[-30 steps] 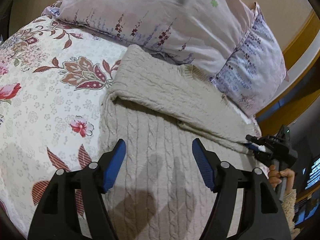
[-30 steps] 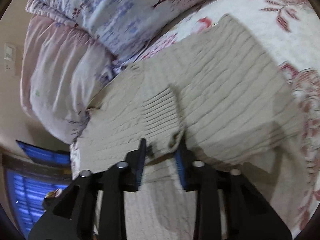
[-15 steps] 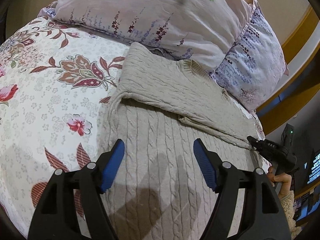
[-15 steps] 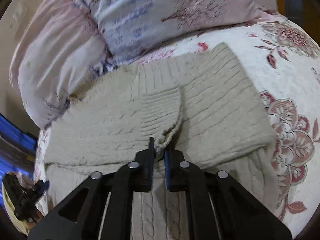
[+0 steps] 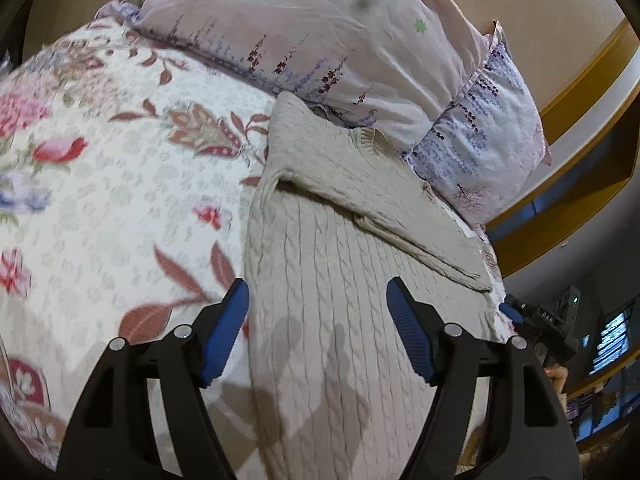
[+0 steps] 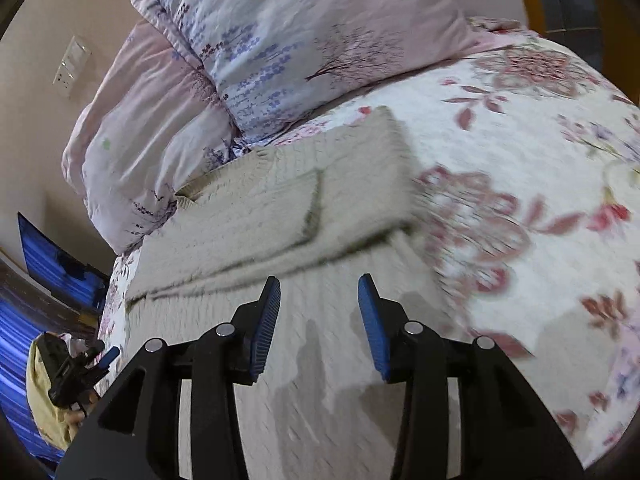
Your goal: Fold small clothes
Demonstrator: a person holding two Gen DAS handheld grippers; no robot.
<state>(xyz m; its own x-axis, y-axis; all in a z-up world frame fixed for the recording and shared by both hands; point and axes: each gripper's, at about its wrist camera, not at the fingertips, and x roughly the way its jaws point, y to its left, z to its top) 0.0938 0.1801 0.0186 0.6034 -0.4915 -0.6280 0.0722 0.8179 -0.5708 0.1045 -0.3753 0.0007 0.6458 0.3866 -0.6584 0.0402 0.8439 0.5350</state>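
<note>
The right wrist view is blurred, so the knit pattern there is hard to read. The beige cable-knit sweater (image 5: pixel 340 300) lies flat on the flowered bedspread (image 5: pixel 120 200), its sleeves folded across the chest, its bottom cut off at the lower edge. The left gripper (image 5: pixel 318 328) hangs open above it, empty. The right gripper (image 6: pixel 318 324) is open too. Soft wrinkled pillows (image 6: pixel 280 40) fill the upper part of the frame.
</note>
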